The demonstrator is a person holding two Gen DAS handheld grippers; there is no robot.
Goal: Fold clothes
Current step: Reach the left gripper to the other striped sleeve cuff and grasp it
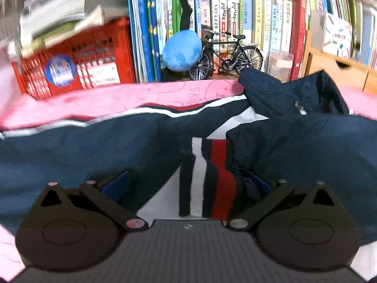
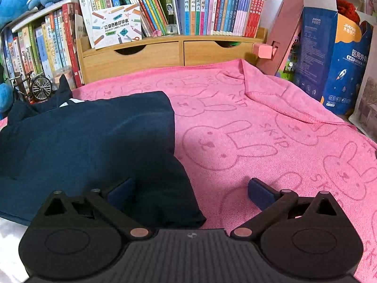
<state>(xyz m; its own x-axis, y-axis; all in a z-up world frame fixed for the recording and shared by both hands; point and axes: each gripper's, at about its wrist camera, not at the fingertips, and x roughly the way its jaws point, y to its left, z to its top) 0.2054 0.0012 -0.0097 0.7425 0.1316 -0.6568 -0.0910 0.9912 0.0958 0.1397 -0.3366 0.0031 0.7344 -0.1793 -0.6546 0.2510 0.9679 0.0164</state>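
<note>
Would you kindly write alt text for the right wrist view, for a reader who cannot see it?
The open right tongs hover over the corner of a navy garment lying on a pink bunny-print towel. Behind stand a wooden drawer unit and rows of books.

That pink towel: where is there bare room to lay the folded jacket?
The pink towel lies bare between the navy jacket and the blue boxes. Crowded: the back edge along the books and toy bicycle.
</note>
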